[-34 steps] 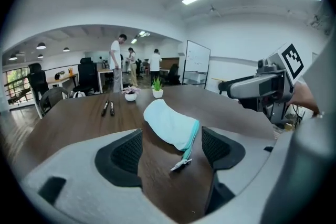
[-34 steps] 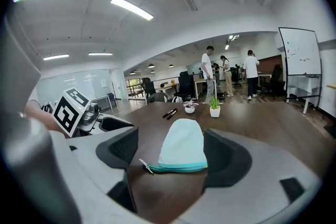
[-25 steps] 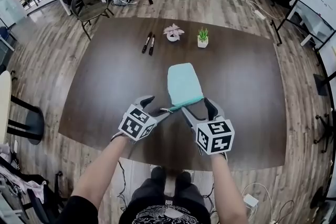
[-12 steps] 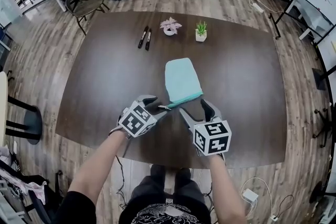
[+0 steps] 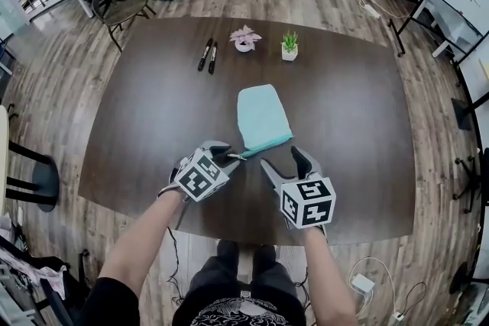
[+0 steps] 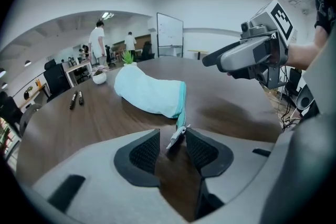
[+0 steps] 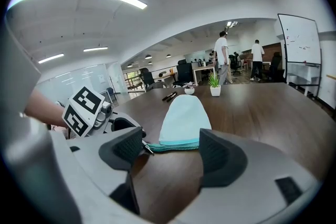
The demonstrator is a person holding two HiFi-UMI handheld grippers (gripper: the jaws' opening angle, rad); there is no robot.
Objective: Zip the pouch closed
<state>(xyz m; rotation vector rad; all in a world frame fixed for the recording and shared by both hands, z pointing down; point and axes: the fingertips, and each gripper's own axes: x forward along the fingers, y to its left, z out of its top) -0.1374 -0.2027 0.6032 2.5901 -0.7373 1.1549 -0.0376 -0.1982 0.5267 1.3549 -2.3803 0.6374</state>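
Note:
A light teal pouch (image 5: 262, 118) lies flat on the dark wooden table (image 5: 359, 126), its zipper edge toward me. The metal zipper pull (image 5: 237, 156) sticks out at the zipper's left end. My left gripper (image 5: 228, 155) sits low at that end. In the left gripper view the pull (image 6: 177, 139) stands between the pads, and a gap still shows beside it. Its jaws have just been closing. My right gripper (image 5: 281, 159) is open just in front of the zipper edge, apart from the pouch (image 7: 184, 120). Nothing is between its pads.
Two black markers (image 5: 208, 55), a pink potted plant (image 5: 244, 38) and a green potted plant (image 5: 289, 46) stand at the table's far side. A chair (image 5: 122, 0) is beyond the far left corner. People stand in the room behind.
The left gripper has sunk slightly toward the table and its jaws have narrowed around the zipper pull. The right gripper and the pouch have stayed put.

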